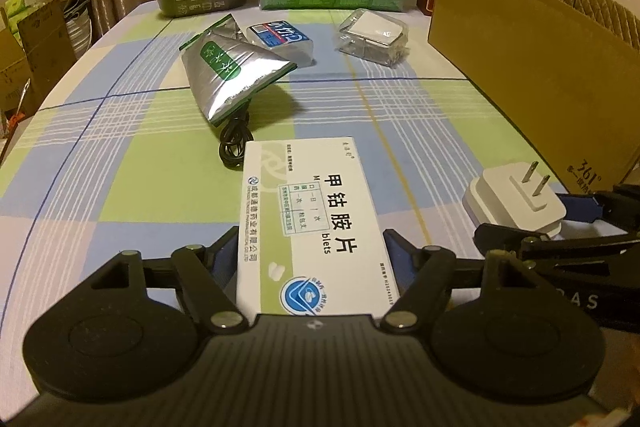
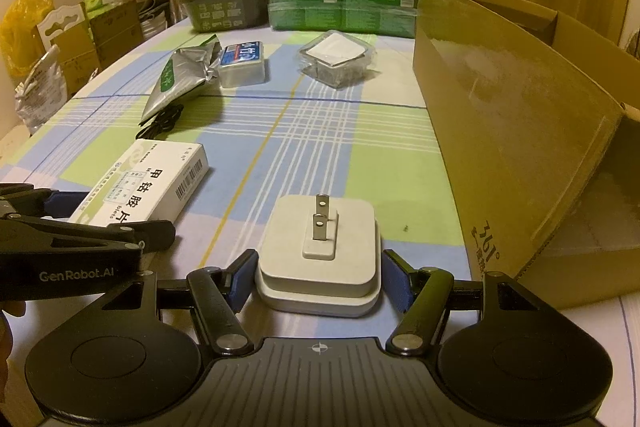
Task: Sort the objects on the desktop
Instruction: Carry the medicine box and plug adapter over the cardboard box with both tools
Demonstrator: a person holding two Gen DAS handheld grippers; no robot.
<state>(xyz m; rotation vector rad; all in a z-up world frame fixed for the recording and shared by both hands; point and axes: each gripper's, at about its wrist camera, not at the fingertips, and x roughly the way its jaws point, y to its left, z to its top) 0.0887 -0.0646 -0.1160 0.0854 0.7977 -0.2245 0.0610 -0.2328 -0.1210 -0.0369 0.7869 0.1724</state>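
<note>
We see the medicine box [image 1: 312, 227] lying flat on the checked worktop [image 1: 120, 155], printed face up, with its long axis running from 6 o'clock to 12 o'clock in the left wrist view. Our left gripper [image 1: 310, 263] straddles the near end of the box: the blue pads [image 1: 224, 259] sit at both long sides. We cannot tell whether they press the box or only flank it. The gripper is level and points toward 12 o'clock.

We see the white charger [image 2: 320, 251] lying on its back, with the two prongs [image 2: 322, 223] standing up and their base toward 6 o'clock. Our right gripper [image 2: 320, 279] has its fingers spread, one at either side of the charger; a narrow gap shows at the 3 o'clock pad. This gripper also sits low and level, pointing toward 12 o'clock.

In the right wrist view, the box lies at 9 o'clock of the charger, well apart, with its long axis slanting toward 1 o'clock. The cardboard box [image 2: 520, 131] stands at 3 o'clock. Farther off, toward 12 o'clock, we note a silver pouch [image 1: 228, 75] resting on a coiled black cable [image 1: 234, 143], a small blue-labelled pack [image 1: 280, 41] and a clear plastic case [image 1: 374, 35].
</note>
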